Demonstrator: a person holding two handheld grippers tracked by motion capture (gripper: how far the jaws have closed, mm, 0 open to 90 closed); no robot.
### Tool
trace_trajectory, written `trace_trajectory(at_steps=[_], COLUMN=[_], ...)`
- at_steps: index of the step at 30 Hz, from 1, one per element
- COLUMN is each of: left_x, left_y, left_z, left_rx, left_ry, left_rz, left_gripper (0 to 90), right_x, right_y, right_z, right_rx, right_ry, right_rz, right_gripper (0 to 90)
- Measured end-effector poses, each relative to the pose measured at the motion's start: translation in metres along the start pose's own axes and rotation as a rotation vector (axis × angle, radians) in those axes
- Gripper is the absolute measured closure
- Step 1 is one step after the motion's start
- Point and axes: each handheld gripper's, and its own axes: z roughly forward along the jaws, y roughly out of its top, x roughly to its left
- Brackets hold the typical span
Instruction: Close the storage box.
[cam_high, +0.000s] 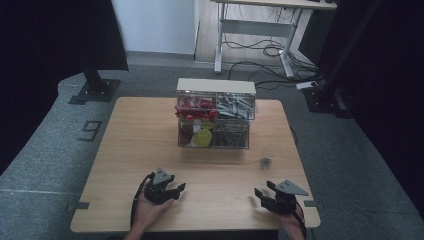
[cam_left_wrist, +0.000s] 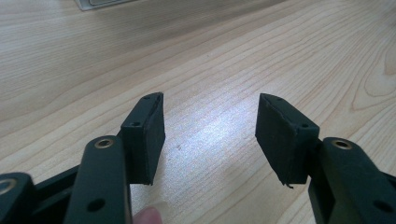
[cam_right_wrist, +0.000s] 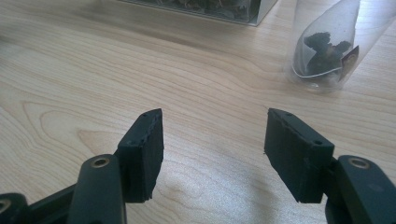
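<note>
The left hand-held gripper (cam_high: 176, 190) and the right hand-held gripper (cam_high: 263, 196) both rest open and empty on the bench (cam_high: 125, 150). The clear cup (cam_right_wrist: 327, 42) with dark pieces stands just beside the storage box (cam_high: 215, 114), nearest to the right hand-held gripper.

left hand-held gripper (cam_high: 176, 190) agape, right hand-held gripper (cam_high: 264, 190) agape

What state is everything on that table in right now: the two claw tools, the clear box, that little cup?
Left gripper: open, empty, low over the table.
Right gripper: open, empty, pointing toward the cup.
Organizer: upright, compartments filled, drawers look closed.
Cup: clear, upright, holding a tea bag, untouched.
</note>
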Motion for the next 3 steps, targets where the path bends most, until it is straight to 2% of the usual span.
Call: trace_trajectory(at_steps=[3], left_x=[0.0000], left_y=[0.0000], left_z=[0.0005], left_rx=[0.001], left_ry=[0.002], left_rz=[-0.001], left_gripper=[42.5], right_x=[-0.0005], right_y=[0.0001], right_z=[-0.0001], right_rx=[-0.001], right_ry=[-0.002], right_rz=[0.000], right_gripper=[37.8])
